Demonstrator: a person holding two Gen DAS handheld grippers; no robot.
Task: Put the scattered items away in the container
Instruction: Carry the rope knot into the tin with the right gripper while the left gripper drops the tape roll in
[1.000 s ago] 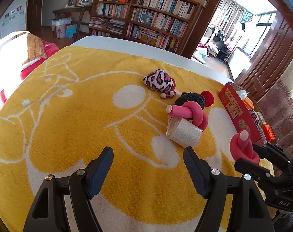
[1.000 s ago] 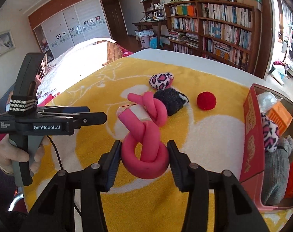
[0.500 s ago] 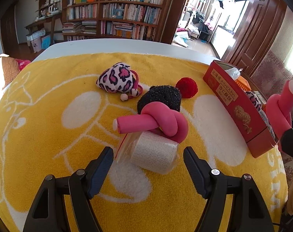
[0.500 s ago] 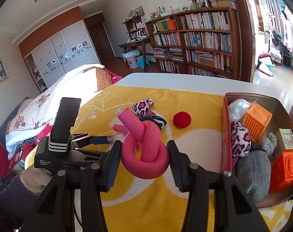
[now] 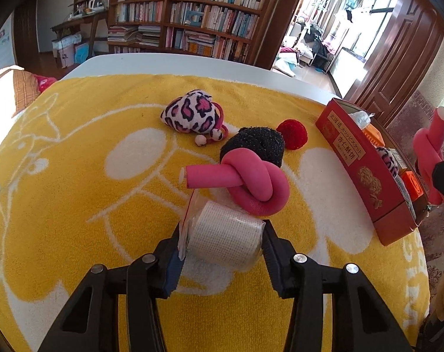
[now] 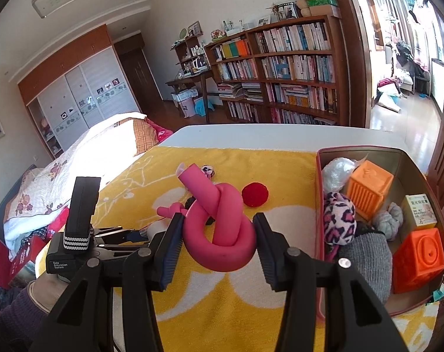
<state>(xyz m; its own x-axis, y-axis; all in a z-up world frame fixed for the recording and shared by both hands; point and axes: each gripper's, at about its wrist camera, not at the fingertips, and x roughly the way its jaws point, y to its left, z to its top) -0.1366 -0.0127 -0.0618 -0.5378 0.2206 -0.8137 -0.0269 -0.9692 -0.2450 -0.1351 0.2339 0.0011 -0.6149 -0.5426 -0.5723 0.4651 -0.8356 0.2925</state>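
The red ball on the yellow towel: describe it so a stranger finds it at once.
Start at the red container on the yellow towel's right edge. Just left of its far end lies the red ball, touching a black fuzzy item. It is the only plain round thing; the pink knot nearby is a tube.

My left gripper [image 5: 222, 236] points steeply down, its jaws having just been closing, pads now pressing the white mesh roll [image 5: 226, 239]. My right gripper [image 6: 219, 242], at three o'clock of it, clamps a knotted pink foam tube [image 6: 219, 228].

White table [image 5: 175, 61] under yellow towel [image 5: 75, 193], red box [image 5: 365, 173] aboard
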